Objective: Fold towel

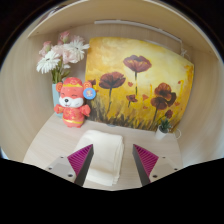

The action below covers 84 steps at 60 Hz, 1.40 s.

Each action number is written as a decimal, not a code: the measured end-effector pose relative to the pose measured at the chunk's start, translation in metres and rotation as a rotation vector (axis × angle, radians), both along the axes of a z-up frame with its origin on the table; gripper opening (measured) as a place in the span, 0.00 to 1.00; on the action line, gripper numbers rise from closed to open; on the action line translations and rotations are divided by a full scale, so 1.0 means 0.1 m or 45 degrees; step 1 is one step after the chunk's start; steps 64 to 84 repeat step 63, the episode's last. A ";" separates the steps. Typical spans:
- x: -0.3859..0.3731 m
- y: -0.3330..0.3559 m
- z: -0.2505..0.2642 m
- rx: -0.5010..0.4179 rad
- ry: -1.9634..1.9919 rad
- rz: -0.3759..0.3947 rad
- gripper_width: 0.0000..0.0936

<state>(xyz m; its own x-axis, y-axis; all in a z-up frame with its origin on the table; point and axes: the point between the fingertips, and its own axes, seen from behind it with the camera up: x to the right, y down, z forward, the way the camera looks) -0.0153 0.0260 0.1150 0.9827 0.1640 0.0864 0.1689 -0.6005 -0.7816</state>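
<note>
A white towel [103, 155] lies folded into a narrow rectangle on the pale table [45, 140], with layered edges showing along its right side. My gripper [113, 160] is open, with its pink pads [80, 158] spread wide. The left finger lies over the towel's left edge and the right finger [147, 160] stands apart from the towel's right edge. The towel rests on the table with its near part between the fingers. Nothing is held.
A red and white plush toy [72, 102] stands at the back left, in front of a vase of white and pink flowers [60, 58]. A yellow painting of red poppies [140, 85] leans against the back wall. A small dark pot [163, 127] stands at its right foot.
</note>
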 end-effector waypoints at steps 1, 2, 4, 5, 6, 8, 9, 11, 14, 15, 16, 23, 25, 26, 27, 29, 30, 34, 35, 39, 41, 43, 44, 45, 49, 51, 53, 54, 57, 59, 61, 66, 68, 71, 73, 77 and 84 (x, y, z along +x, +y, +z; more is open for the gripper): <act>0.00 -0.03 0.09 0.016 0.004 0.000 0.85; 0.00 -0.06 0.18 0.034 0.008 -0.001 0.85; -0.01 -0.14 0.35 0.069 0.020 -0.001 0.84; -0.04 -0.19 0.43 0.078 0.025 -0.007 0.84; -0.04 -0.24 0.50 0.090 0.033 -0.004 0.84; -0.04 -0.36 0.62 0.113 0.049 0.003 0.85; -0.05 -0.42 0.68 0.125 0.059 0.003 0.84; -0.06 -0.56 0.79 0.146 0.085 -0.002 0.84; -0.06 -0.78 0.93 0.179 0.106 -0.002 0.84; -0.05 -0.85 0.97 0.192 0.105 -0.002 0.85; -0.04 -0.92 1.00 0.203 0.101 -0.004 0.85; 0.14 -1.48 1.08 0.226 0.051 -0.052 0.85; 0.17 -1.65 1.09 0.226 0.047 -0.061 0.84; 0.18 -1.73 1.09 0.224 0.047 -0.067 0.84; 0.19 -1.81 1.09 0.221 0.050 -0.072 0.84; 0.20 -1.97 1.11 0.220 0.067 -0.080 0.85; 0.19 -2.04 1.12 0.226 0.077 -0.085 0.85; 0.25 -2.29 1.12 0.229 0.090 -0.101 0.85; 0.28 -2.35 1.11 0.225 0.084 -0.106 0.85; 0.35 -2.57 1.12 0.218 0.056 -0.132 0.85; 0.37 -2.65 1.12 0.223 0.058 -0.139 0.85; 0.38 -2.73 1.11 0.219 0.059 -0.142 0.84; 0.39 -2.77 1.10 0.216 0.057 -0.143 0.84; 0.41 -2.80 1.09 0.212 0.053 -0.144 0.84; 0.42 -2.95 1.11 0.200 0.041 -0.150 0.85; 0.43 -2.99 1.11 0.203 0.039 -0.157 0.85; 0.43 -3.02 1.10 0.201 0.039 -0.159 0.85; 0.42 -3.04 1.10 0.200 0.041 -0.158 0.85; 0.41 -3.09 1.09 0.200 0.045 -0.152 0.85; 0.40 -3.12 1.09 0.205 0.046 -0.151 0.85; 0.42 -3.16 1.10 0.202 0.042 -0.150 0.85; 0.41 -3.18 1.10 0.198 0.039 -0.147 0.85; 0.41 -3.18 1.10 0.198 0.039 -0.147 0.85; 0.41 -3.18 1.10 0.198 0.039 -0.147 0.85; 0.41 -3.18 1.10 0.198 0.039 -0.147 0.85; 0.41 -3.18 1.10 0.198 0.039 -0.147 0.85; 0.41 -3.18 1.10 0.198 0.039 -0.147 0.85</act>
